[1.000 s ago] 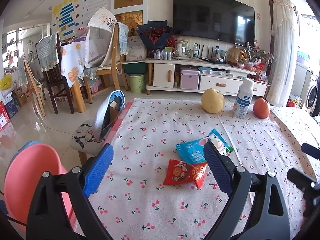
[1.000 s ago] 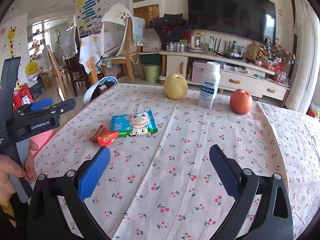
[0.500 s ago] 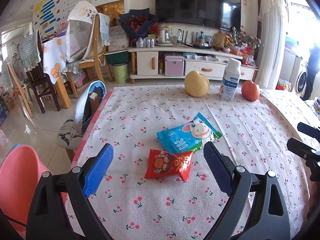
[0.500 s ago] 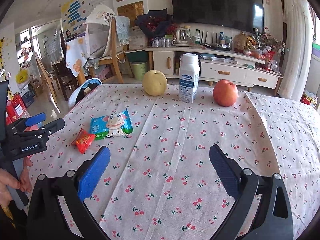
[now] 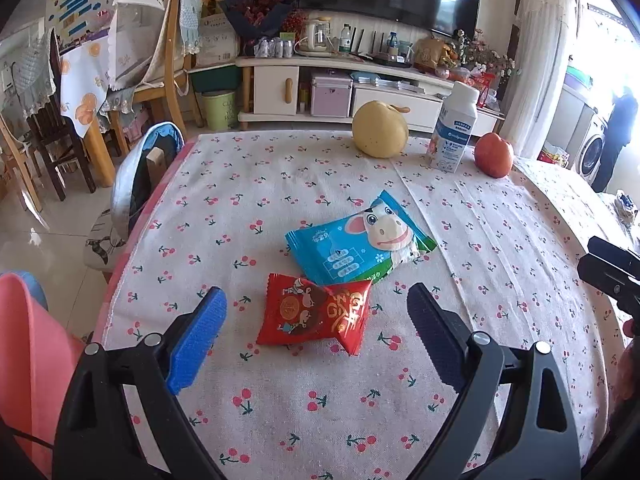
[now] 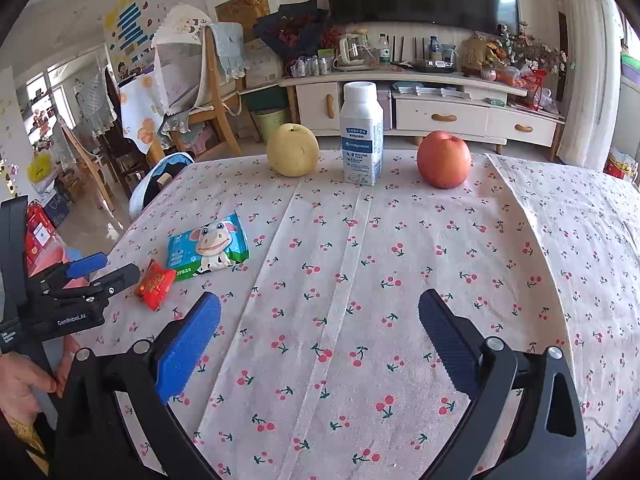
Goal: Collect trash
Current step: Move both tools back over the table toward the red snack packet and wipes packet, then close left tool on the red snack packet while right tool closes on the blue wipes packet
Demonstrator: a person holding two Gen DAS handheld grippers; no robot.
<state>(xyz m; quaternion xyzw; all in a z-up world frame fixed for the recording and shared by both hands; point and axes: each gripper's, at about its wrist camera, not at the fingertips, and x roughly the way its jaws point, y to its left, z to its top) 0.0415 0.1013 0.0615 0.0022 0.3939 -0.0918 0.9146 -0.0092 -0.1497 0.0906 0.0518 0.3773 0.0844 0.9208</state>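
A red snack wrapper (image 5: 316, 314) lies on the cherry-print tablecloth (image 5: 248, 216), with a blue cow-print wet-wipe packet (image 5: 360, 246) just behind it, touching. My left gripper (image 5: 316, 330) is open, its pads either side of the red wrapper, just short of it. The same wrapper (image 6: 157, 283) and packet (image 6: 208, 248) show at the left of the right wrist view, with the left gripper (image 6: 100, 272) beside them. My right gripper (image 6: 320, 336) is open and empty over the bare cloth mid-table.
A yellow pear (image 6: 293, 150), a white milk bottle (image 6: 361, 134) and a red apple (image 6: 443, 159) stand along the far table edge. A pink bin (image 5: 28, 352) is at the left, below the table edge. A chair (image 5: 144, 176) stands at the left side.
My left gripper has moved forward and down toward the red wrapper, which now lies between its pads. My right gripper has moved forward over the table. Both stayed open.
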